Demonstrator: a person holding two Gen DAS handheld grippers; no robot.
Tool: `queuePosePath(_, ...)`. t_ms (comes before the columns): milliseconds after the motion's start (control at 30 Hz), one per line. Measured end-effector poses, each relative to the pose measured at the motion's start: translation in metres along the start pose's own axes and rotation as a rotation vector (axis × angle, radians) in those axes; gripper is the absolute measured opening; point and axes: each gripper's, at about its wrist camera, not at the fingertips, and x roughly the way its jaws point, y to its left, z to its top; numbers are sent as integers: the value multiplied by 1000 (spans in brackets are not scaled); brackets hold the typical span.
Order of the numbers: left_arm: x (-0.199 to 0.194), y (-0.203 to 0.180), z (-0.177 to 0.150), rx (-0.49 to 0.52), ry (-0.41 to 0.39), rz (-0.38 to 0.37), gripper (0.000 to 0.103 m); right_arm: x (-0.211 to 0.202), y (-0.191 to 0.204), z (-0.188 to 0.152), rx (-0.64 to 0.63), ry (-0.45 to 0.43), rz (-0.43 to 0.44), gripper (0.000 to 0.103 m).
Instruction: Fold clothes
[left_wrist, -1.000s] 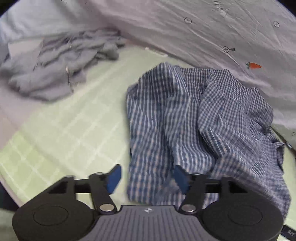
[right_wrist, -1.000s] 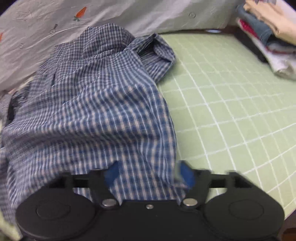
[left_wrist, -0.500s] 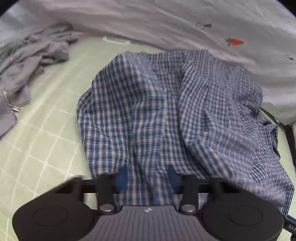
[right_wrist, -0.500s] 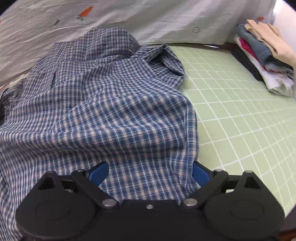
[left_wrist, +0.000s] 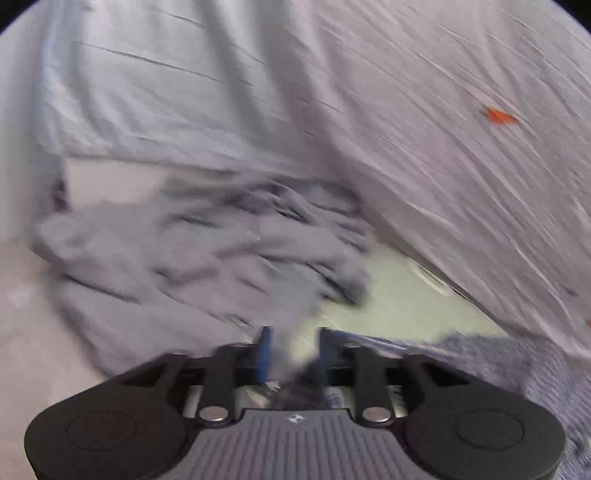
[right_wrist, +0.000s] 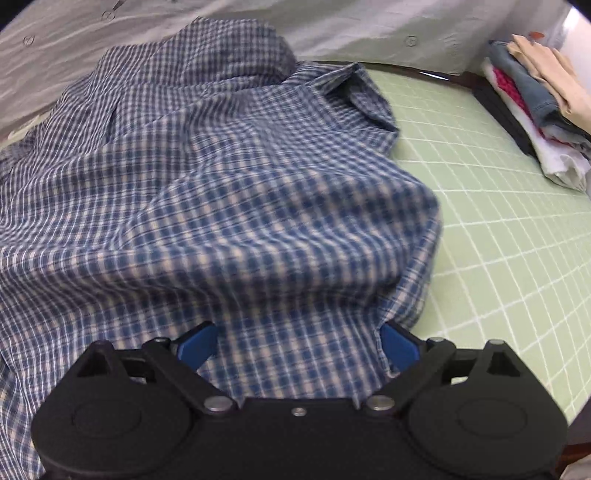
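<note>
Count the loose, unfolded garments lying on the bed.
2. A blue checked shirt lies crumpled on the green mat, under the right tongs. A grey garment lies heaped at the left, beyond the left tongs. The bedsheet may hide others.

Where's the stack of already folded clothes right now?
The folded stack shows only in the right wrist view, at the far right edge of the green checked mat, across bare mat from the plaid shirt that fills the left and centre.
</note>
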Motion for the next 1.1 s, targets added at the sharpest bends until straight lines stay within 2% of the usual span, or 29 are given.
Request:
queuePosePath(33, -1, 5, 0, -1, 7, 7, 54, 1, 3, 2, -9, 4, 1, 96)
queuePosePath(133, -1, 11, -13, -14, 70, -4, 63, 4, 13, 4, -33, 17, 2, 97)
queuePosePath(167, -4, 11, -17, -22, 87, -21, 64, 5, 16, 5, -42, 22, 4, 97)
queuePosePath(233, -8, 11, -30, -28, 112, -56, 75, 7, 21, 6, -67, 30, 12, 97)
queuePosePath(367, -10, 4, -57, 29, 154, -58, 77, 7, 31, 7, -121, 39, 22, 97)
queuePosePath(567, -19, -17, -78, 104, 192, -131, 81, 7, 33, 7, -145, 43, 32, 98)
queuePosePath(700, -11, -40, -92, 179, 228, -102, 81, 9, 30, 7, -127, 45, 50, 99)
queuePosePath(800, -3, -58, -107, 325, 244, -23, 81, 9, 28, 5, -119, 43, 62, 100)
queuePosePath(867, 6, -63, -115, 364, 266, 29, 81, 9, 27, 3, -123, 37, 68, 101)
queuePosePath(967, 15, -58, -121, 325, 274, 61, 81, 11, 24, 3, -139, 27, 79, 101)
queuePosePath(1033, 15, -50, -122, 271, 248, 66, 76, 13, 22, 5, -140, 28, 89, 102)
queuePosePath(1067, 14, -46, -122, 250, 228, 63, 72, 14, 22, 6, -144, 28, 94, 102)
queuePosePath(1100, 12, -43, -121, 240, 220, 57, 58, 14, 22, 6, -150, 27, 96, 102)
